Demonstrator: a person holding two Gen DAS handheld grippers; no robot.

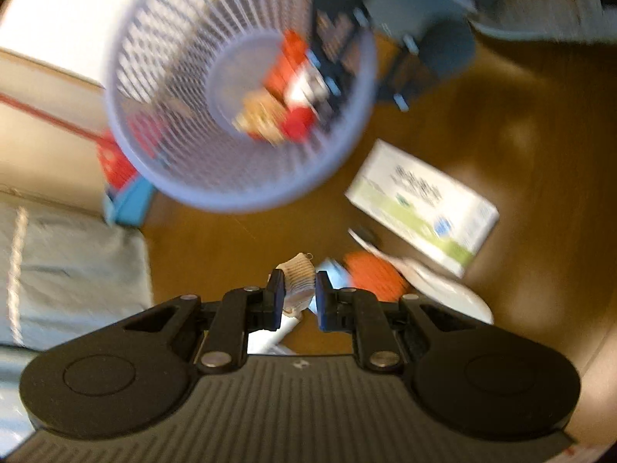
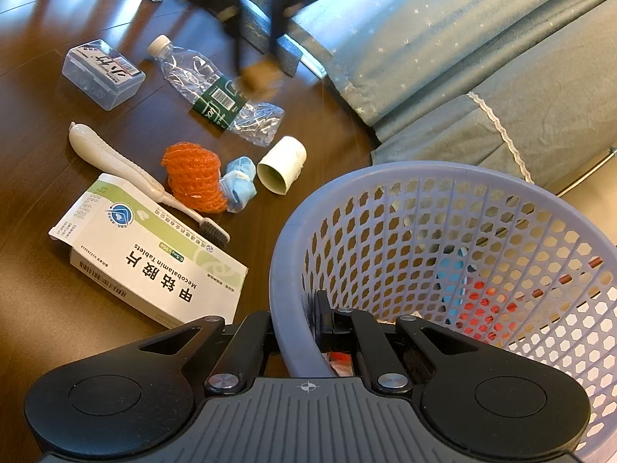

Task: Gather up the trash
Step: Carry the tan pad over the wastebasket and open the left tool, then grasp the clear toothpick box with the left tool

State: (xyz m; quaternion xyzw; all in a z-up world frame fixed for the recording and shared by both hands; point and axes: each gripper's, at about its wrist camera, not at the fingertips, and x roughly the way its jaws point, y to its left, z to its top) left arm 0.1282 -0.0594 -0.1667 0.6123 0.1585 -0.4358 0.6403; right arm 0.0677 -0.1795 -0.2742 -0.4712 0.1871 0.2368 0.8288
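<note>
My left gripper (image 1: 299,289) is shut on a small beige ribbed scrap (image 1: 297,272), held above the brown floor. This view is blurred. Ahead of it is the lavender mesh basket (image 1: 185,189), with red and tan trash inside. In the right wrist view my right gripper (image 2: 302,324) is shut on the basket's near rim (image 2: 424,169). On the floor to the left of the basket lie a medicine box (image 2: 150,254), a white toothbrush (image 2: 127,169), an orange foam net (image 2: 193,181), a blue mask (image 2: 239,183), a cardboard tube (image 2: 281,169), a crushed bottle (image 2: 216,92) and a clear plastic box (image 2: 102,73).
A teal quilted cover (image 2: 482,58) drapes down to the floor at the right, behind the basket. Dark blurred shapes with a tan blur (image 2: 256,73) hang over the far trash. A red and blue object (image 1: 123,177) lies under the basket's left side.
</note>
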